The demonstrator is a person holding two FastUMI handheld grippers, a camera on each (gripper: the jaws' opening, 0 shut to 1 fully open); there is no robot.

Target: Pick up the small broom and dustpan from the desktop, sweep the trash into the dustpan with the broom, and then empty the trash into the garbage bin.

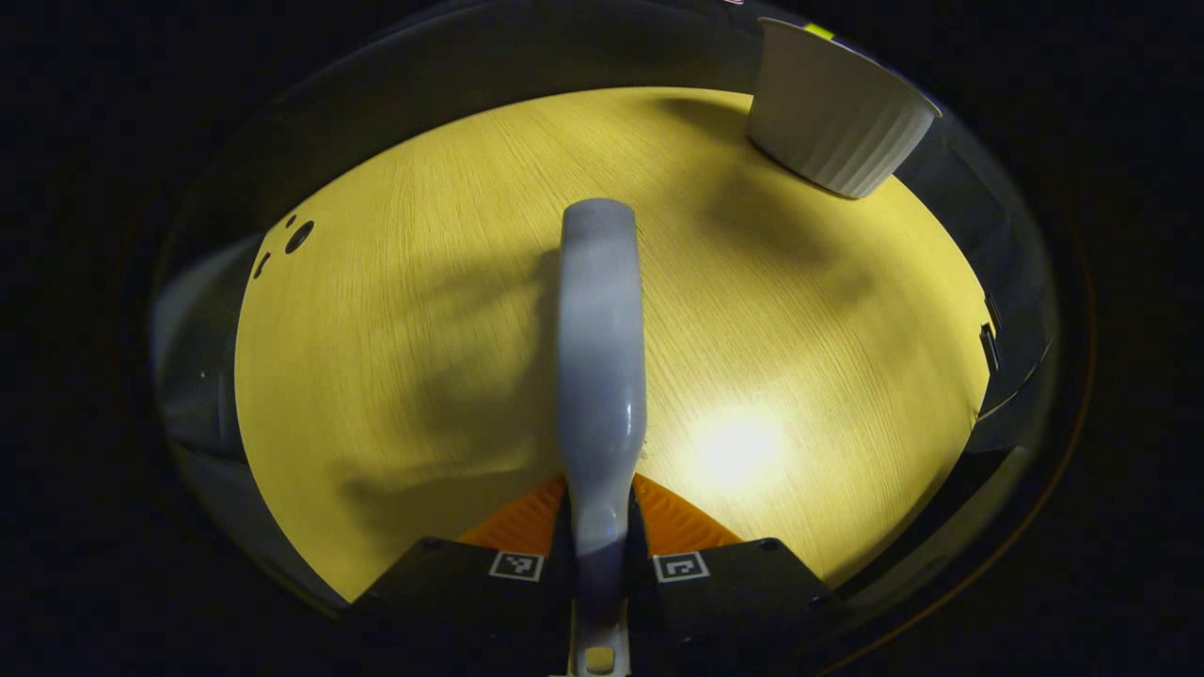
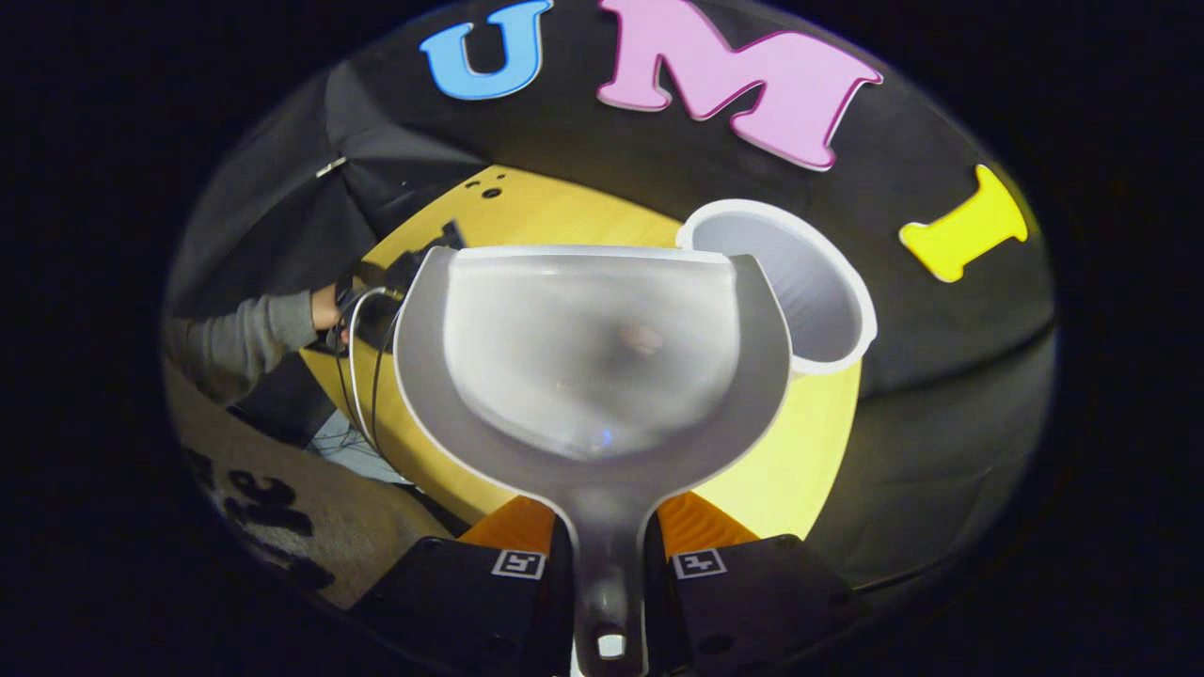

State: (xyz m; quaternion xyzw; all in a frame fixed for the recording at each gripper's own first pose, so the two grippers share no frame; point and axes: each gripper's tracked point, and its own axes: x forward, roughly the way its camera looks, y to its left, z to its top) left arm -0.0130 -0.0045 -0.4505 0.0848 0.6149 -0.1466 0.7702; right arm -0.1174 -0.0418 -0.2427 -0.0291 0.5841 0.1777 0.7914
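Both tools gripped; dustpan raised beside the bin.

Right gripper (image 2: 607, 555) is clamped on the dustpan (image 2: 588, 357) handle, pan lip near the garbage bin (image 2: 818, 291), apparently for tipping. Left gripper (image 1: 599, 555) is clamped on the broom (image 1: 602, 357), held above the desktop (image 1: 395, 329), out of the way.

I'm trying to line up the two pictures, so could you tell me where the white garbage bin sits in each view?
Left gripper view: the garbage bin is at the upper right, standing on the far part of the desk.
Right gripper view: right of centre, behind the dustpan, its open mouth facing the camera.
Shared landmark: the yellow wooden desktop.
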